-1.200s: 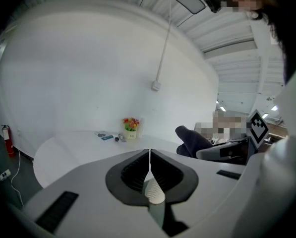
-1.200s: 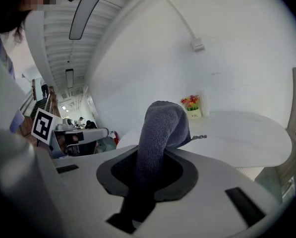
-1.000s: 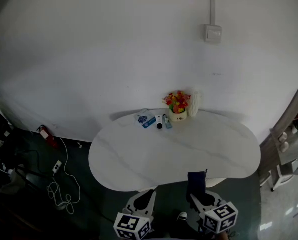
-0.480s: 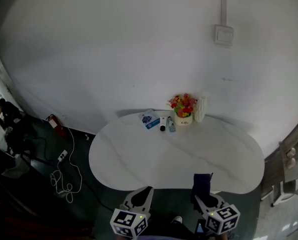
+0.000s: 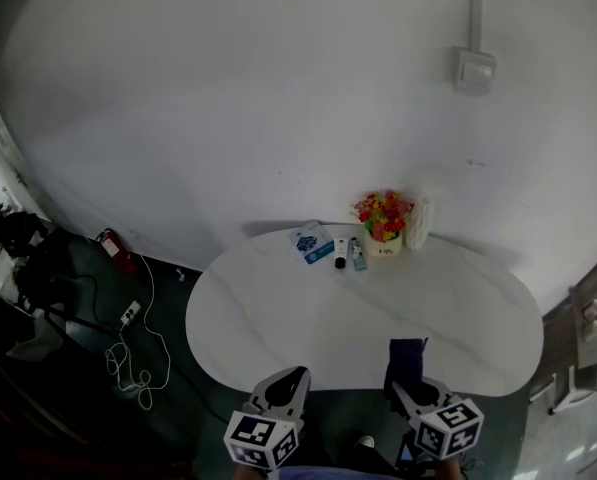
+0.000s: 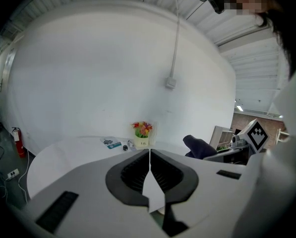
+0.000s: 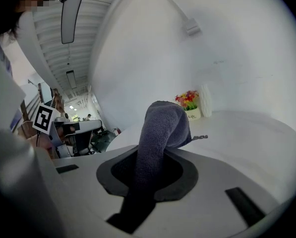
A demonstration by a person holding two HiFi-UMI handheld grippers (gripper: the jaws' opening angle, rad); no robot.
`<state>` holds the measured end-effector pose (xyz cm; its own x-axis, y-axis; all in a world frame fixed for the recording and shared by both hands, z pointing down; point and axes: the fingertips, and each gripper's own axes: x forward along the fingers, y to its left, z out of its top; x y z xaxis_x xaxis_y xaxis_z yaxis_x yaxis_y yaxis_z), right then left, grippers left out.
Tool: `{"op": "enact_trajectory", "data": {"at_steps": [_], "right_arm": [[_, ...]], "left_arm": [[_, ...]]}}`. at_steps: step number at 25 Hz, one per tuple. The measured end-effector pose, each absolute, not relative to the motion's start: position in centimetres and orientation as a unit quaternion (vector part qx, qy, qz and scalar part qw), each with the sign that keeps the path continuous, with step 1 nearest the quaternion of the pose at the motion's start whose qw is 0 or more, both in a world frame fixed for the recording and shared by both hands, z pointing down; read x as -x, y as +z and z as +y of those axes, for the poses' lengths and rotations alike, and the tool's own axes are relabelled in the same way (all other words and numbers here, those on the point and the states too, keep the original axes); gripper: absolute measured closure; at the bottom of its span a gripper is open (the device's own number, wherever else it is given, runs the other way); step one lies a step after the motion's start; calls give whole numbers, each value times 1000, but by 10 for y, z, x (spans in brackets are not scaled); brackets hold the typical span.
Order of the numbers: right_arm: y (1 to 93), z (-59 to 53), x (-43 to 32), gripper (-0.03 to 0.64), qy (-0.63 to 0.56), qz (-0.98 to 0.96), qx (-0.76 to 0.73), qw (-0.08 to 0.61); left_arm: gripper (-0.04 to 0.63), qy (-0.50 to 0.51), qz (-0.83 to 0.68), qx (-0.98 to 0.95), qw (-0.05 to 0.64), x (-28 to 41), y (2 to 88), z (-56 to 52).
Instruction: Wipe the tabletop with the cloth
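Note:
A dark blue cloth (image 5: pixel 406 358) sticks up from my right gripper (image 5: pixel 410 380), which is shut on it at the near edge of the white oval table (image 5: pixel 278 313). In the right gripper view the cloth (image 7: pixel 160 133) rises from between the jaws and folds over toward the table (image 7: pixel 247 138). My left gripper (image 5: pixel 288 380) hovers at the table's near edge, left of the right one, shut with nothing in it; its jaws meet in the left gripper view (image 6: pixel 149 155). The cloth (image 6: pixel 201 146) also shows there, at the right.
A pot of bright flowers (image 5: pixel 384 220), a white vase (image 5: pixel 419 224), small bottles (image 5: pixel 348 254) and a blue packet (image 5: pixel 311 243) stand at the table's far edge by the wall. Cables (image 5: pixel 133 353) and a fire extinguisher (image 5: pixel 111 248) lie on the dark floor at the left.
The head view has shifted, so the table sits slightly right and lower in frame. Both grippers stay at the near edge, the cloth still held in the right one.

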<state>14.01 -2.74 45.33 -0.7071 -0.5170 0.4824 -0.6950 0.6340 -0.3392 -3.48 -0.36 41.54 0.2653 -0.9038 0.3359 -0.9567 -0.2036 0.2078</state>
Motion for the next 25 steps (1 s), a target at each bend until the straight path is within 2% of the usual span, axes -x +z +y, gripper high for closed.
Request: {"op": "enact_trajectory", "data": {"at_steps": [8,16,25], "right_arm": [[461,-82,-51,546,276,-882,-345,165],[480,-148,80,546,275,-896,-304,171],[533,-222,214,546,283,-901,-248,218]], "left_arm": [[578,88,-575,-796,164,117,415,-45],[578,96,-588,-781,190,230,441,-70],[578,91,-590,-776,201,306,462,-89]]}}
